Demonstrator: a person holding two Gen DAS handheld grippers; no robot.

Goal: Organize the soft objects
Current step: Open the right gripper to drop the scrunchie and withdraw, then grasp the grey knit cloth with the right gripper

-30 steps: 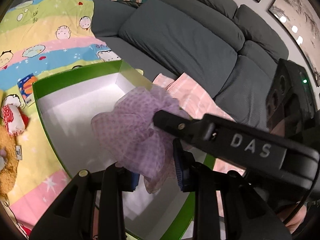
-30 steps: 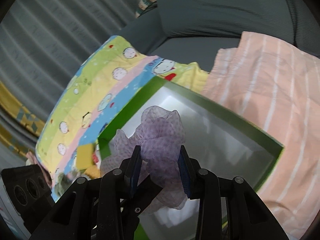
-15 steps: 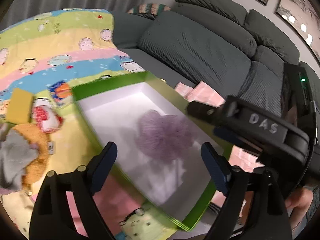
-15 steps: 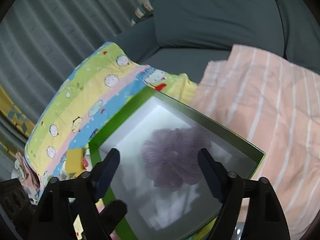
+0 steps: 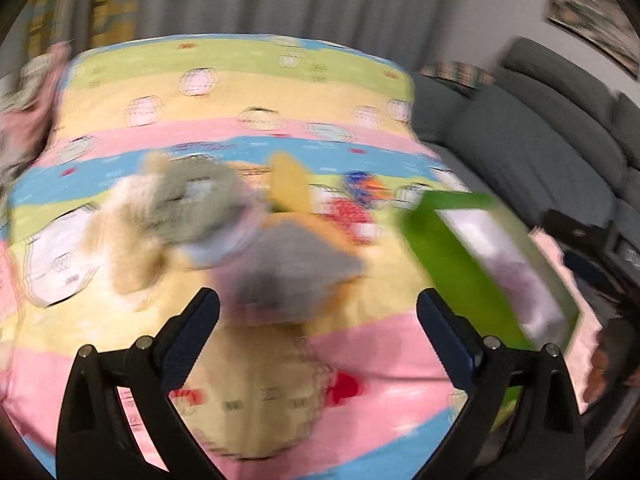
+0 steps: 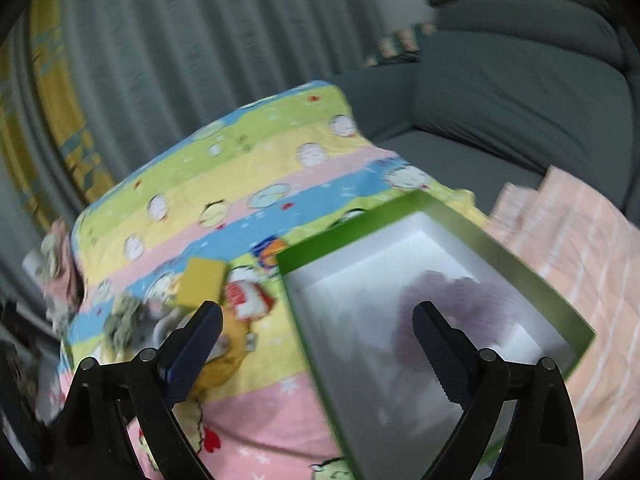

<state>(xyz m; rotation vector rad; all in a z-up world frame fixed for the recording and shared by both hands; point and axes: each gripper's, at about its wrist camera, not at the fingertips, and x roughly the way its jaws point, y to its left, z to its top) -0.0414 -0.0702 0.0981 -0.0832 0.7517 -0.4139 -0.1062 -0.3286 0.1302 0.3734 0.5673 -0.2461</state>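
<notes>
A purple mesh puff (image 6: 452,308) lies inside the green box with a white inside (image 6: 532,268); it shows blurred in the left wrist view (image 5: 520,280) in the box (image 5: 452,236). My left gripper (image 5: 318,320) is open and empty above a grey cloth (image 5: 292,268) and a grey-beige plush toy (image 5: 180,208) on the striped cartoon blanket (image 5: 240,128). My right gripper (image 6: 316,332) is open and empty over the box's left edge. A yellow sponge (image 6: 202,282) and a red-white soft item (image 6: 248,294) lie left of the box.
A grey sofa (image 6: 520,92) stands behind. A pink striped cloth (image 6: 580,240) lies right of the box. Grey curtains (image 6: 180,48) hang at the back. An orange-blue packet (image 6: 268,254) sits at the box's corner. Pink and grey cloths (image 5: 24,92) lie at the blanket's far left.
Both grippers opened and let the purple puff drop into the box. Both have swung left, the left one fast toward the pile of soft things on the blanket.
</notes>
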